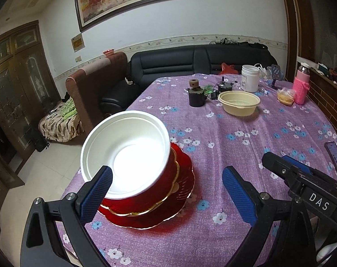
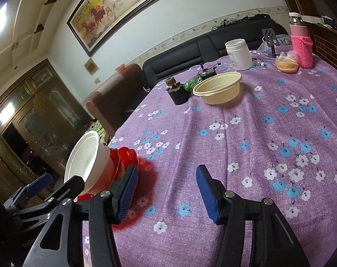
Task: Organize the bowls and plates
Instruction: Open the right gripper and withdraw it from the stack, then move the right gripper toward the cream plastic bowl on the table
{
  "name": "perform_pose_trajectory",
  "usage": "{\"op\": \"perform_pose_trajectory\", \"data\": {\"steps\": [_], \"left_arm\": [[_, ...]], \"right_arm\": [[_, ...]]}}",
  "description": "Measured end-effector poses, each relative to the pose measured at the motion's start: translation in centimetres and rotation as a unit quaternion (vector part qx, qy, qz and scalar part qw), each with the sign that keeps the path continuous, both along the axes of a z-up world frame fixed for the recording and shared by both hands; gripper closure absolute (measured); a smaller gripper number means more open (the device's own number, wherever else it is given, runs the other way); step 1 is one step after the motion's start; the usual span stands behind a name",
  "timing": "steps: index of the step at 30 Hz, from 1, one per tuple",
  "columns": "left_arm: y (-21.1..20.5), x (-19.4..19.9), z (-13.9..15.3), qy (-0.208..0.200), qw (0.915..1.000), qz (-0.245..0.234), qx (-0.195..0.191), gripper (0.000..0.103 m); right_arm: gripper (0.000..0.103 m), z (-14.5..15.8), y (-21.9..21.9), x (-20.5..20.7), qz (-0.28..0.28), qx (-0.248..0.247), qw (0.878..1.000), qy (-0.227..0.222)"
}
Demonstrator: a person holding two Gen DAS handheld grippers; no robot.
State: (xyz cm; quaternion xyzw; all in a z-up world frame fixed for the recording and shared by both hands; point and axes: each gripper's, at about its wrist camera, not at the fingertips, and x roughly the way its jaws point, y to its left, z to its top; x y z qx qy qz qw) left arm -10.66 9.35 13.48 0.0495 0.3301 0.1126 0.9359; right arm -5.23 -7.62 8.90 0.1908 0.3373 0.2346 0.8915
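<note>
- The white bowl [image 1: 126, 153] sits tilted on the stack of red plates [image 1: 166, 202], near the table's left edge.
- The left gripper [image 1: 167, 197] is wide open. One of its blue pads [image 1: 97, 197] is right by the bowl's rim, maybe touching it; it is hard to tell.
- The right gripper [image 2: 166, 197] is wide open too and holds nothing. It hangs over the purple tablecloth [image 2: 246, 138].
- The bowl leans toward the edge. I think a small bump from the pad could tip it off the plates, or push it off the table.
- The tan bowl [image 1: 239, 102] sits far back, still apart from the stack.
- The left view shows inside the white bowl and the gold rims of the plates. The right view shows the bowl from the side, so its lean is easier to see.
</note>
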Motion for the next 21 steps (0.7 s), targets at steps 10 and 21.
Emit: {"op": "perform_pose_trajectory", "data": {"steps": [10,21], "left_arm": [[-0.9,0.6,-0.3,0.009,0.9999,-0.009,0.011,0.004],[-2.7,1.7,0.6,0.007,0.9984,-0.048,0.028,0.004]], "right_arm": [[0.044,0.7,-0.8,0.3,-0.003,-0.009,1.0,-0.006],[0.043,2.9,-2.8,1.7,-0.027,-0.048,0.998,-0.032]]}}
